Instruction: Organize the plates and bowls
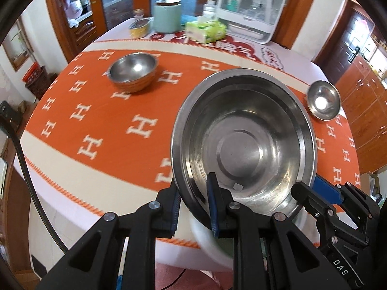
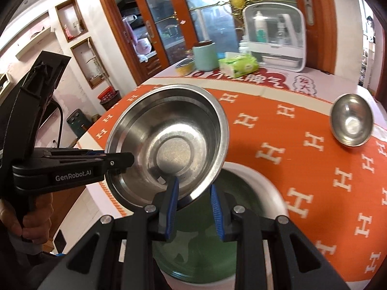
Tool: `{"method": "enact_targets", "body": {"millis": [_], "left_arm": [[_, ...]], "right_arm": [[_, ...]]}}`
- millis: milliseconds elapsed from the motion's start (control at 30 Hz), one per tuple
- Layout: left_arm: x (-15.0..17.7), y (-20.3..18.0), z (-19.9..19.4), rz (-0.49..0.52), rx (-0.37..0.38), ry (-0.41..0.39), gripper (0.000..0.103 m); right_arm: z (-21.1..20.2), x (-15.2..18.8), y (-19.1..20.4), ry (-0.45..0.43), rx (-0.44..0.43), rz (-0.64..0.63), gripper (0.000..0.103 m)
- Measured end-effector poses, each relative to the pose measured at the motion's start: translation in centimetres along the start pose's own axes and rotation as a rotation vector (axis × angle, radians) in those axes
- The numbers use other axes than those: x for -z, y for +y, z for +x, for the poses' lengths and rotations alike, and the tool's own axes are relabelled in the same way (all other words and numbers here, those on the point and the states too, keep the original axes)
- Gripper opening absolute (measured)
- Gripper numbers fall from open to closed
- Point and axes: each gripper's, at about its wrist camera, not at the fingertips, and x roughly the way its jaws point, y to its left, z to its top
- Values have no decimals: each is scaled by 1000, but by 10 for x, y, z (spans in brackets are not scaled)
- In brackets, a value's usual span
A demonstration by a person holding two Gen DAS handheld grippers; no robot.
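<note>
- The large steel bowl (image 1: 244, 142) is held tilted above the near edge of the counter (image 1: 79, 169), over a white dish with a green inside (image 2: 217, 217).
- The left tongs (image 1: 193, 207) are clamped on the bowl's near rim, one pad inside and one outside.
- The right tongs (image 2: 194, 207) straddle the rim with one blue finger (image 2: 173, 200) inside the bowl and the other outside; the jaws look slightly apart, and whether they press the rim cannot be told.
- Three steel bowls show in all: the held one, a small steel bowl (image 1: 133, 71) on the orange cloth (image 1: 96, 111) to the far left, and another small steel bowl (image 1: 323, 100) to the right, near the counter's edge.
- Bare orange cloth lies between the two small bowls, beyond the held bowl.
- At the far side stand a mint canister (image 1: 167, 15), a green tissue pack (image 1: 206, 30), a yellow tin (image 1: 139, 27) and a white lidded rack (image 1: 251, 9), well apart from the bowls.
</note>
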Motion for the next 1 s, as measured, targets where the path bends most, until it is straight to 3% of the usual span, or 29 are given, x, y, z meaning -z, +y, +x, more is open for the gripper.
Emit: {"method": "enact_targets", "body": {"millis": [333,667,1000], "left_arm": [[8,67,7,-25,-27,72,18],[7,114,29,45,-37,171,21],[-1,142,65,125,28,283,22]], "right_arm": [[36,2,53,50,-24,2,26],[72,5,91,89,3,62,29],[100,13,111,118,80,158,31]]}}
